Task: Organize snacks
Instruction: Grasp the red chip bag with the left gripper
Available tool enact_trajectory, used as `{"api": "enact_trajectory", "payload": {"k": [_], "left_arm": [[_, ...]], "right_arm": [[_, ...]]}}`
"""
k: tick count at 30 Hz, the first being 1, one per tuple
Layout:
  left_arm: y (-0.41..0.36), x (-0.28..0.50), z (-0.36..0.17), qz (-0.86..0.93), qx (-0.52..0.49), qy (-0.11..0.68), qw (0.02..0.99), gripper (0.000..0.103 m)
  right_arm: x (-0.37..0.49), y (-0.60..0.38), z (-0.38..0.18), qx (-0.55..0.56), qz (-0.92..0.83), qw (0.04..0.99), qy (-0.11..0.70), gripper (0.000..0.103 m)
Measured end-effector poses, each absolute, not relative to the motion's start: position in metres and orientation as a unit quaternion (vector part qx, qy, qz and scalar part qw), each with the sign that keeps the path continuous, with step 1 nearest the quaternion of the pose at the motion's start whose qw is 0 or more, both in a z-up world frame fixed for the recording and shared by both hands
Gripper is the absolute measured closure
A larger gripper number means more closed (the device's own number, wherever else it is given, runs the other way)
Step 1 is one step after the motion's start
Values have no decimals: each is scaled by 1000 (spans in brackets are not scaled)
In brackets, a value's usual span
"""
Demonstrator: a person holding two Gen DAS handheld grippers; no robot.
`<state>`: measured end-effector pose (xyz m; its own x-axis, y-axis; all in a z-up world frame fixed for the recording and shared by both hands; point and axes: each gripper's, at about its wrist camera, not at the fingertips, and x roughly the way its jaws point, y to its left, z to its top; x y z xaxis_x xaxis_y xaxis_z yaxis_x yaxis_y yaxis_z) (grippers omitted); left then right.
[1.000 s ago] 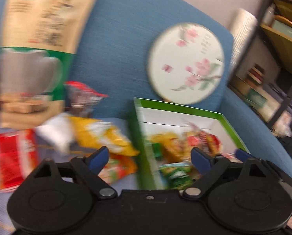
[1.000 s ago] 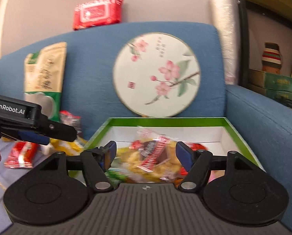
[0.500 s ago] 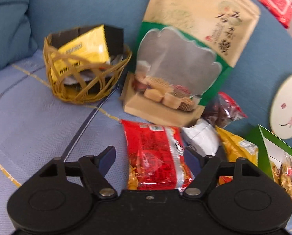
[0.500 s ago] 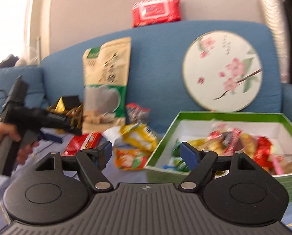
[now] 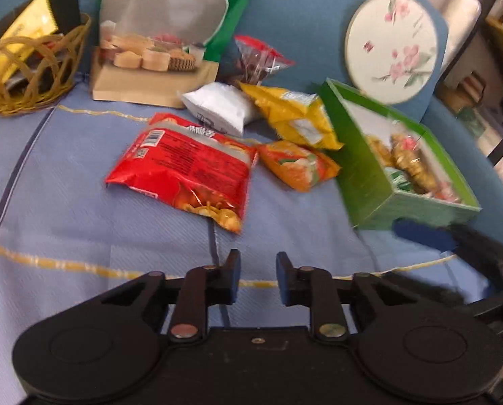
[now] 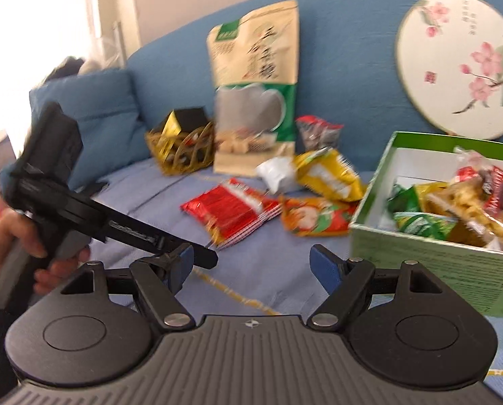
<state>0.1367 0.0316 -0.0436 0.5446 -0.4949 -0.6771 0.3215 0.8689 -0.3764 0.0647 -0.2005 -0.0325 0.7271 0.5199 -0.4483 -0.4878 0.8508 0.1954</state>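
Wicker basket [image 5: 32, 67] far left on the sofa seat, tall beige-green pouch [image 5: 163, 33] leaning on the backrest beside it. Red snack bag [image 5: 187, 168] lies flat mid-seat, ahead of the left gripper [image 5: 258, 270]; its jaws have just been closing, now a narrow gap, nothing between them. White packet [image 5: 221, 108], yellow bag [image 5: 295, 114], orange packet [image 5: 298, 165] next. Green box [image 5: 362, 165] at right, already holding snacks. Right gripper [image 6: 253, 266] jaws wide apart, empty.

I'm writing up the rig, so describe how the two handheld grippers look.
Left gripper: all black, with round discs and screwed linkage arms; seen from the right wrist camera it has a pistol handle. Right gripper: ribbed grey body, black discs and linkages, blue pads on its fingers.
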Motion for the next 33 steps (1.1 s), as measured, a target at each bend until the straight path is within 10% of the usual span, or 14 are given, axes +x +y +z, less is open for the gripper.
{"api": "enact_trajectory", "payload": {"k": [1, 4, 12, 15, 21, 23, 25, 33], "left_arm": [[34, 133, -38, -227, -105, 403, 880, 43], [47, 137, -16, -182, -91, 341, 918, 0], [67, 203, -29, -128, -136, 358, 915, 0], [58, 204, -46, -163, -114, 388, 900, 45], [36, 159, -49, -298, -80, 417, 855, 54], [34, 145, -46, -298, -79, 413, 857, 45], [37, 138, -43, -285, -88, 403, 865, 11], [34, 152, -48, -278, -134, 438, 845, 27]], "right_arm": [[64, -198, -34, 27, 274, 927, 254, 0], [65, -195, -37, 25, 278, 924, 262, 0], [70, -193, -46, 23, 276, 920, 279, 0], [74, -196, -49, 38, 273, 917, 289, 0], [78, -199, -52, 82, 278, 908, 302, 0], [80, -201, -54, 102, 276, 903, 314, 0], [81, -203, -57, 124, 269, 897, 329, 0], [79, -209, -64, 183, 231, 881, 370, 0]]}}
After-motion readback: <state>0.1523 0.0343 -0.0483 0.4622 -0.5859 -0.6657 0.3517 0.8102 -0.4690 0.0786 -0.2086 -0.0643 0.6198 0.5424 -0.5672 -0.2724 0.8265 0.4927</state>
